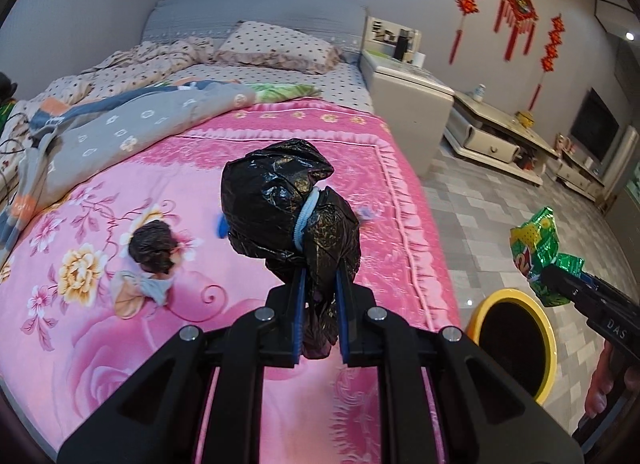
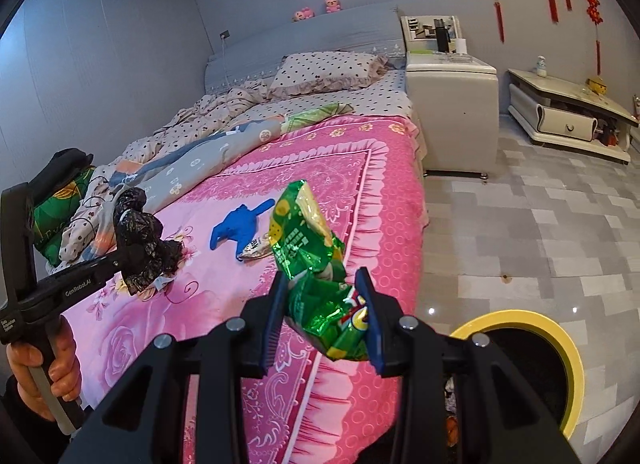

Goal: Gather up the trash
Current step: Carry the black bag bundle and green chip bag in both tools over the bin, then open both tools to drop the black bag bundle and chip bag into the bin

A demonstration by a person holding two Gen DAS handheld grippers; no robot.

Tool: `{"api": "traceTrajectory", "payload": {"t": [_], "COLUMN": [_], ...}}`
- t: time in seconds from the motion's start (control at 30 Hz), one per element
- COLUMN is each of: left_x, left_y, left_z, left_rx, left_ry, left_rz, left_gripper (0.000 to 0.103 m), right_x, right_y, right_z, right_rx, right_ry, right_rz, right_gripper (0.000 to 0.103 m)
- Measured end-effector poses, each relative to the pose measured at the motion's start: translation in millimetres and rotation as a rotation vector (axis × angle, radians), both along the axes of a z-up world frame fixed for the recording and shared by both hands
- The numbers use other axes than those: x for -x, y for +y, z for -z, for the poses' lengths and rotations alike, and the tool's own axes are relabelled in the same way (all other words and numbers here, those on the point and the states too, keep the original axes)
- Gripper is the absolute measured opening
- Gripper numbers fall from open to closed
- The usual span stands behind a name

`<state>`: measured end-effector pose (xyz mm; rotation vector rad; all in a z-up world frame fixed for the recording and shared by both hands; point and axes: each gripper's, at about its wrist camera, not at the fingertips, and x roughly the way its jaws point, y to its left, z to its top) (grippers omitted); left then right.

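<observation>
- Right claw [image 2: 325, 314] clenched on green snack bag [image 2: 310, 252]; yellow-rimmed bin [image 2: 570, 348] lies at 4 o'clock, probably nearer this hand
- Left claw [image 1: 320, 288] clamps black bag [image 1: 288, 204]; bin [image 1: 550, 348] at 3 o'clock

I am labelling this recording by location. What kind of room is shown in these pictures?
Most likely a bedroom in a home. A bed with a pink floral cover fills most of the view, with a dotted pillow at its head and a white bedside cabinet next to it.
</observation>
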<state>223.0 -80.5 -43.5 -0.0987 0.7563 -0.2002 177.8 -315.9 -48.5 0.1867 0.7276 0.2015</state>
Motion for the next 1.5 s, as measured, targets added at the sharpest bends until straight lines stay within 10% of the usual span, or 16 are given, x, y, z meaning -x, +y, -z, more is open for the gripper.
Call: {"api": "traceTrajectory", "payload": {"t": [0.7,1.5], "left_x": [31,40], "left_y": [-152,-264], "left_z": [-10,69], "left_rx": [0.023,-0.004], "left_ry": [-0.006,0.139], "left_rz": [0.294,0.484], "left_gripper": [0.012,0.013], "right_x": [61,85], "right_y": [-109,-186], "right_z": [-2,67], "right_rx": [-0.005,-0.084], "right_ry": [-0.009,0.127], "right_rz": [0.219,0.375], "right_gripper": [0.033,0.033]}}
